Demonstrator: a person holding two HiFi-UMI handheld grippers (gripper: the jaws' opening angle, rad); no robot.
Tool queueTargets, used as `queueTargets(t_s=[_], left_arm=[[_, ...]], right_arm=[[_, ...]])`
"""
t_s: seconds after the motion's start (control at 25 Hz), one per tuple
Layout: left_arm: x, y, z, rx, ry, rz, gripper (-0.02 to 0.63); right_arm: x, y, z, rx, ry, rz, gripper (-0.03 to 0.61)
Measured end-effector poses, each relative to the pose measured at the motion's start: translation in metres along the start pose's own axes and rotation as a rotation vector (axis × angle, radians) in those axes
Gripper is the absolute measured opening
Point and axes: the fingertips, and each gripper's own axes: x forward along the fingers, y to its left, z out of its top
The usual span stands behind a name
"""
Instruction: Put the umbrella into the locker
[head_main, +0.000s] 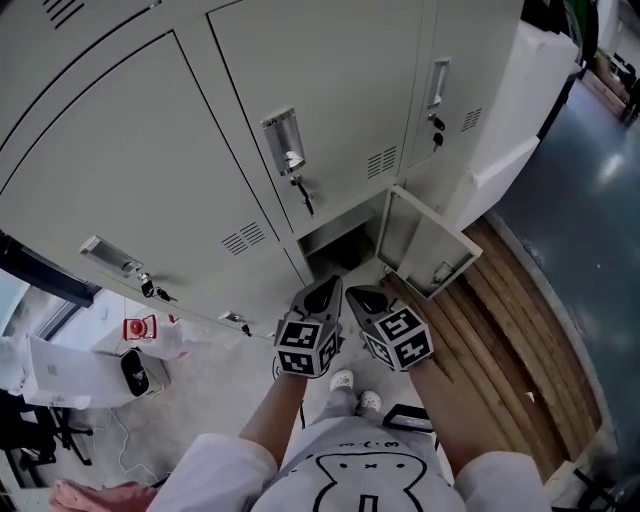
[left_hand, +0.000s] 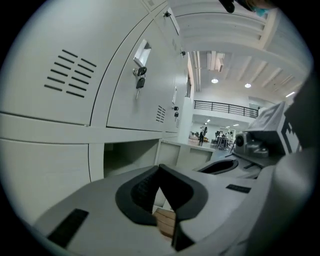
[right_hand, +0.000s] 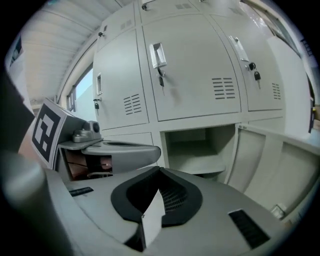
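A bank of pale grey lockers (head_main: 200, 150) fills the head view. One bottom compartment (head_main: 340, 248) stands open, its door (head_main: 425, 245) swung out to the right. My left gripper (head_main: 325, 287) and right gripper (head_main: 362, 294) hang side by side just in front of that opening, both shut with nothing between the jaws. In the right gripper view the open compartment (right_hand: 197, 150) shows a pale shelf, and the door (right_hand: 272, 165) is at the right. The left gripper (left_hand: 160, 169) points past the same opening (left_hand: 127, 155). I can make out no umbrella in any view.
Keys hang from the locks of the closed doors (head_main: 303, 195). Wooden planks (head_main: 500, 310) run along the floor at the right. A black flat object (head_main: 405, 418) lies by the person's shoes (head_main: 355, 385). A red-and-white item (head_main: 140, 328) and white boxes sit at the lower left.
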Motion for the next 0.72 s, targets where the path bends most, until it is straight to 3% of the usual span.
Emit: queueTargets(t_s=[0.16,0.36,0.72], left_arm=[[-0.008,-0.011,0.023,0.054,-0.047,-0.004,0.005],[-0.023,-0.014,0.053,0.095,-0.126,-0.001,0.005],[-0.033,-0.013,0.082,0.111,-0.200,0.002,0.005]], right_arm=[[-0.016,0.004,0.037,-0.042,-0.063,0.012,0.002],[-0.034,0.000,0.076,0.017,-0.168,0.003,0.001],[-0.055,-0.004,0.107,0.032,-0.264,-0.073,-0.002]])
